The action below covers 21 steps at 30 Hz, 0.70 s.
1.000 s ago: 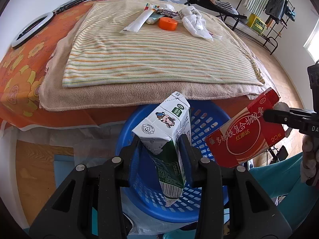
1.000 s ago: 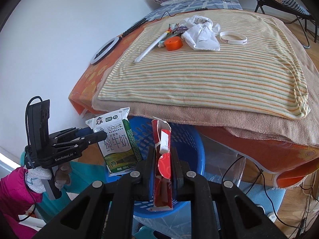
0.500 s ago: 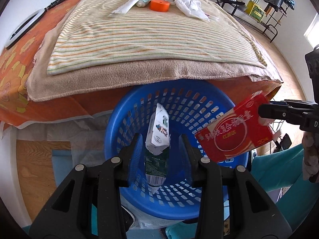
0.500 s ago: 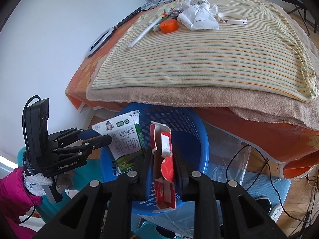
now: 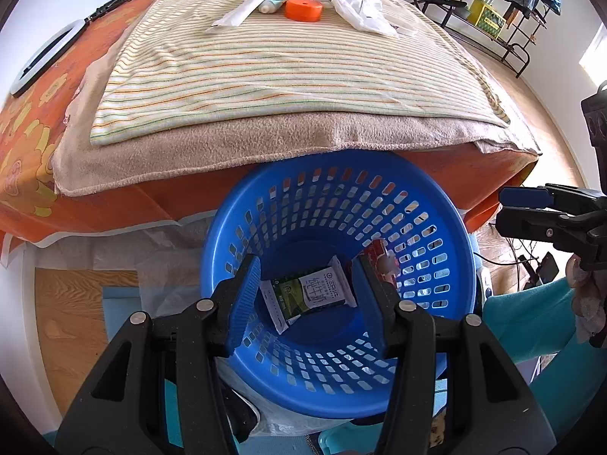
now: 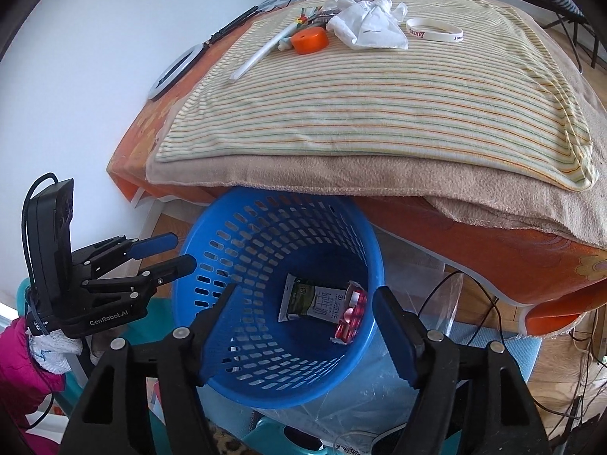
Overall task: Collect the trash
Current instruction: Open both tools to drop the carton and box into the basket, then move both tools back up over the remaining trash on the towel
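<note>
Both tongs hang over the blue basket (image 5: 334, 197) with their jaws spread wide and nothing between them. Between the fingers of the left tongs (image 5: 309, 295), the milk carton (image 5: 309, 295) lies flat on the basket floor. The red box (image 5: 379, 256) leans just right of the carton, and the right-hand finger (image 5: 373, 303) covers most of it, so from this side only a red corner with a torn white flap shows.

The right wrist view shows what that finger hides: between the fingers of the right tongs (image 6: 303, 326), the carton (image 6: 315, 301) and the red box (image 6: 353, 314) lie side by side and touching, the box on its edge against the basket wall. The basket's far rim is tucked under the overhanging tan blanket (image 6: 341, 174) of the bed, and its base is cut off behind the tongs' arms in both views.

Beyond the tongs, on the striped sheet (image 5: 288, 72), sit an orange lid (image 5: 303, 9), a white tube (image 5: 241, 11) and a crumpled white bag (image 5: 360, 7). Only the right wrist view shows the white wristband (image 6: 434, 30) clearly; its lettering is too small to read.

Each view catches the other tongs at its edge, jaws parted, the holder's hand largely out of frame.
</note>
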{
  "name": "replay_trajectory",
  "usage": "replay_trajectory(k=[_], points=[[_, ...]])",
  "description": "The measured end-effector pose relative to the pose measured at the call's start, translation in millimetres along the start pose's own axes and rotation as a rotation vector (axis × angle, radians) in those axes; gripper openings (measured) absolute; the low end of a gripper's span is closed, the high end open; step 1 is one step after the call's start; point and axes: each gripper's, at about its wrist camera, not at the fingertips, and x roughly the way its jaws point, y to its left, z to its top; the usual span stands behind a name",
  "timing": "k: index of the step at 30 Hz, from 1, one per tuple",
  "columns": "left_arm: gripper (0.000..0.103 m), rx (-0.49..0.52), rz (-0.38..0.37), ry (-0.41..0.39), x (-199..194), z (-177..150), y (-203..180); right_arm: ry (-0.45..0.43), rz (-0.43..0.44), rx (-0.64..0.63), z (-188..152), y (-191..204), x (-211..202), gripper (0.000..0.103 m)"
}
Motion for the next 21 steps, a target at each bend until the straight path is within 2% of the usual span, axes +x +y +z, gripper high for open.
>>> replay_trajectory(k=[3, 12, 19, 21], points=[[0.052, -0.002, -0.007, 0.0, -1, 2, 0, -0.01, -0.033, 0.005, 1, -1, -3, 0.085], [0.052, -0.031, -0.029, -0.022, -14, 22, 5, -0.035, -0.113, 0.011, 10, -3, -10, 0.09], [0.052, -0.031, -0.041, -0.044, -25, 54, 4, -0.066, -0.142, 0.0, 27, -2, -23, 0.09], [0.056, -0.024, -0.045, -0.052, -29, 67, 5, -0.08, -0.142, 0.002, 34, -3, -27, 0.09]])
